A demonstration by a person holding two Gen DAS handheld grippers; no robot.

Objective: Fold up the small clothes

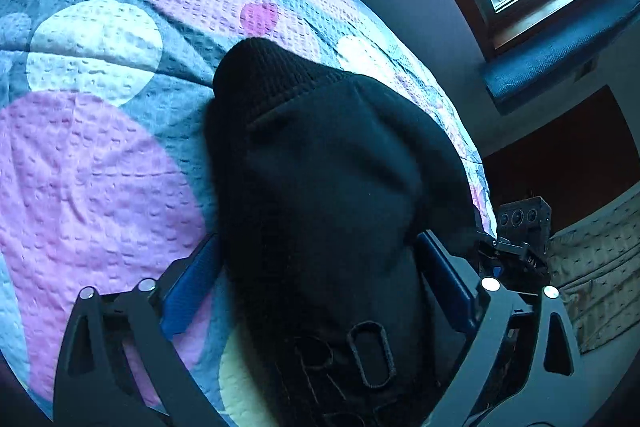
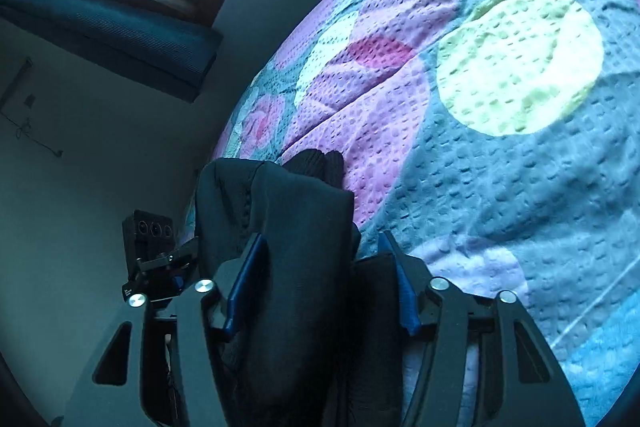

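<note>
The left gripper (image 1: 320, 279) pinches one black garment (image 1: 320, 167) between its two blue fingers (image 1: 188, 291); the right gripper (image 2: 320, 279) also pinches it above the bed (image 2: 520, 187). Only the left view shows embossed letters (image 1: 352, 359).

Black garment (image 1: 320, 167), bunched, ribbed cuff (knit) at far end, draped over the dotted bedspread (image 1: 92, 147)
</note>
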